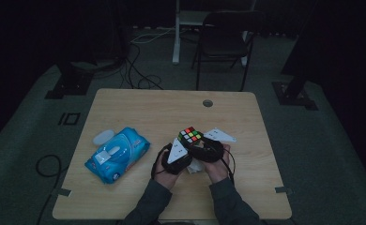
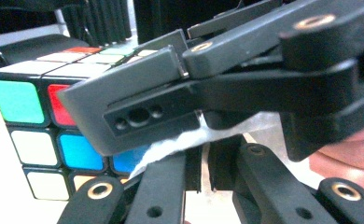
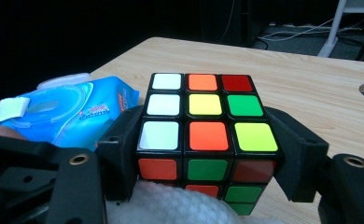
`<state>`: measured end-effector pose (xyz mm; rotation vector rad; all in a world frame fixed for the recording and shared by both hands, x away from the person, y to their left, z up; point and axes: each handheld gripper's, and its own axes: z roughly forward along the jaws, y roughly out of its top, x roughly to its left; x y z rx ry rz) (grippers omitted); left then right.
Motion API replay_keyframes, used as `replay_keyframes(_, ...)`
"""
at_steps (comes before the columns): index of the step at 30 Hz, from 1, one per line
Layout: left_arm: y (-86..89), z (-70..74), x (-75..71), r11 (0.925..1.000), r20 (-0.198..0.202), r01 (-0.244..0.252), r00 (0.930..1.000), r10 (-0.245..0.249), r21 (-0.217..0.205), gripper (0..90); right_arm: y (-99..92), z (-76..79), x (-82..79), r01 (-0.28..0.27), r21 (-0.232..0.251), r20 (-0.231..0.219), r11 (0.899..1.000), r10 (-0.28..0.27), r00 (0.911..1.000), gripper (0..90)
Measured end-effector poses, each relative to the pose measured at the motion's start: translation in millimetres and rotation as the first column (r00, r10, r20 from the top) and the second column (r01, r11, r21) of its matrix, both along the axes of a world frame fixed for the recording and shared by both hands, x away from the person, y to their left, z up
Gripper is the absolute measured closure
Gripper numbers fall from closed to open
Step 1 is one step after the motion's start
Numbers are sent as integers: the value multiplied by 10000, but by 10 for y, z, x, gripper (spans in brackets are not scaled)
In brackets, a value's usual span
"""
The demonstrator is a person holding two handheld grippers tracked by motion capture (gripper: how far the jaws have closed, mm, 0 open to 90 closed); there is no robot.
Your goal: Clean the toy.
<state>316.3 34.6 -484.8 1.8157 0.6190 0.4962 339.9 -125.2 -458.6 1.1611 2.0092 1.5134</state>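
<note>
One puzzle cube (image 3: 207, 135), just past the worktop's (image 1: 139, 105) centre toward 3 o'clock, clamped in right gripper (image 3: 208, 154) jaws. Left gripper (image 2: 189, 154) jaws pinch white wipe (image 2: 171, 147) against the cube's lower face; hard rubbing could twist a layer or lever it free.

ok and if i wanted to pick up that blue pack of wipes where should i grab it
Probably from above, pinching the pack of wipes across its narrow width at the end away from the open lid: it lies flat, its long sides are free, and that end is plain soft wrap.
</note>
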Motion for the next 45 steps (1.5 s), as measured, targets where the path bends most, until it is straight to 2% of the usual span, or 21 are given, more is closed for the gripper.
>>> replay_keyframes(9,5,-22,-16,9999,-30,-110,9999,110,-71,857,-20,-7,11,154,-5,-62,9999,-154,9999,341)
replay_keyframes(20,-8,-4,-8,9986,4,-62,10000,62,-532,848,-13,-5,2,58,226,-187,9997,-53,9998,341)
replay_keyframes(26,-21,-43,0,9999,-39,-117,9999,117,-40,859,-20,15,1,91,215,-119,9997,-89,9999,342)
replay_keyframes(29,-34,-77,5,9992,-45,-129,9999,131,389,866,-29,29,1,111,216,-94,9997,-109,9999,341)
replay_keyframes(34,-41,-65,8,9991,-78,-127,9999,131,416,871,-39,26,2,120,261,-88,9996,-118,9999,341)
replay_keyframes(37,-33,4,-6,9997,84,-98,9999,96,235,872,-38,12,3,102,200,-111,9997,-100,9999,342)
replay_keyframes(41,-34,51,-19,9994,272,-93,9996,83,338,872,-37,-6,2,82,272,-197,9996,-76,9998,341)
replay_keyframes(45,-32,42,-12,9994,251,-97,9996,88,346,874,-29,5,1,95,179,-133,9998,-93,9999,341)
